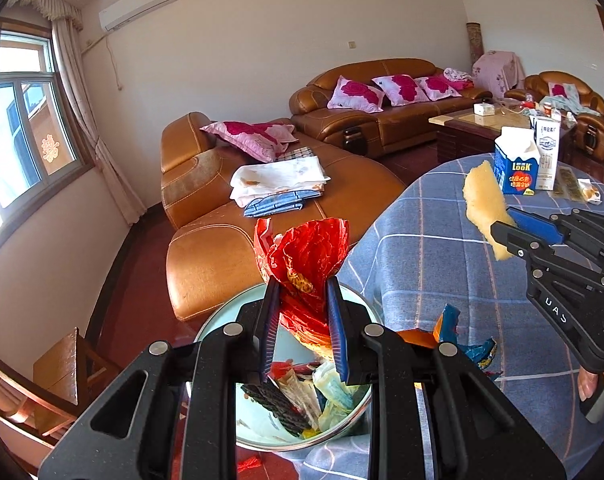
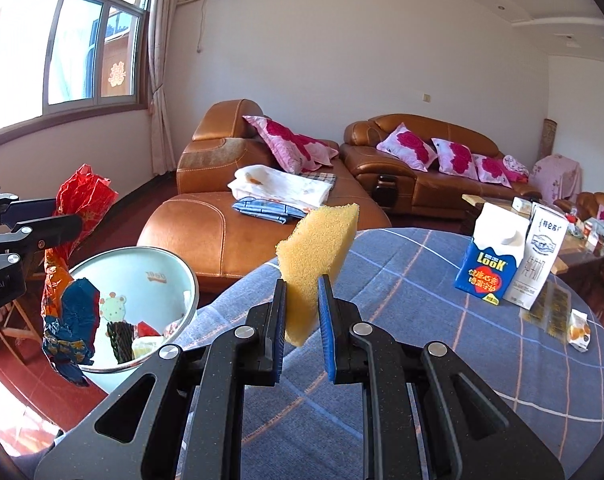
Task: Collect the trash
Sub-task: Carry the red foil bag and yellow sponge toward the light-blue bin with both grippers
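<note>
My left gripper [image 1: 302,286] is shut on a crumpled red wrapper [image 1: 308,252] and holds it over the pale blue trash bin [image 1: 222,316], which has several wrappers inside. In the right wrist view the same red wrapper [image 2: 84,196] hangs at the left above the bin [image 2: 142,264], a blue wrapper piece [image 2: 78,312] dangling below it. My right gripper [image 2: 302,280] is shut on a yellow sponge [image 2: 316,256], held above the edge of the blue checked tablecloth [image 2: 422,340]. From the left wrist camera the sponge [image 1: 482,200] and right gripper [image 1: 506,224] are at the right.
Two milk cartons [image 2: 498,260] stand on the table, with flat packets [image 2: 552,310] and a small snack wrapper [image 2: 578,332] beside them. Brown leather sofas [image 2: 230,232] with pink pillows and folded cloths lie beyond. A wooden chair [image 1: 62,368] stands left of the bin.
</note>
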Available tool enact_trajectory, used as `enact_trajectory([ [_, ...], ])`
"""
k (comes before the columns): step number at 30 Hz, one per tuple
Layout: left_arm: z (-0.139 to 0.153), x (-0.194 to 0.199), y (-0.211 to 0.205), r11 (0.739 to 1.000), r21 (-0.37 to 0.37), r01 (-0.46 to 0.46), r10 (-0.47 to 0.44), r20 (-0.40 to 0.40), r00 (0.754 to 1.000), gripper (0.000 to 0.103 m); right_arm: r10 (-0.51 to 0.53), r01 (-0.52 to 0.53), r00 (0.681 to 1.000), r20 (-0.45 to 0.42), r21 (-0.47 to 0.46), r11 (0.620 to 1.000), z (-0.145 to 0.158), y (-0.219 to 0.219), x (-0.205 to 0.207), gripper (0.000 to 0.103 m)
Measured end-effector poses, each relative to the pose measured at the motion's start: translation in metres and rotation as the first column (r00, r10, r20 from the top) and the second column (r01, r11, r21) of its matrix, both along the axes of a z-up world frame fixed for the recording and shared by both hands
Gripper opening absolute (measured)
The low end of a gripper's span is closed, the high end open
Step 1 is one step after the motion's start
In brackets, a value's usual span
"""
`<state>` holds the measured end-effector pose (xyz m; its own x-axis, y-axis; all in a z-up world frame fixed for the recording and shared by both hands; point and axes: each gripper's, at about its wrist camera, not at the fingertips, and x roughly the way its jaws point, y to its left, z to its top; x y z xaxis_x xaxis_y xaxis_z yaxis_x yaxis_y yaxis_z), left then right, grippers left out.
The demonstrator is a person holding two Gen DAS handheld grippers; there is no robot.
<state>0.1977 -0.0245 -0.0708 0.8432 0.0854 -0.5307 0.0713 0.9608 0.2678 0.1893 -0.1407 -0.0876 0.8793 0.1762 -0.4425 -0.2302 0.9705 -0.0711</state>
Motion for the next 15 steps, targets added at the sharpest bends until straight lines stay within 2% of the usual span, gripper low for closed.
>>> enact_trajectory([
  [15,0.003,-0.001,0.031,0.996,0.024,-0.083,0.082,0.015,0.996,0.023,0.090,-0.089,0.996,0.014,-0.042,0.995,0.000,0.037,0.008,0.016],
])
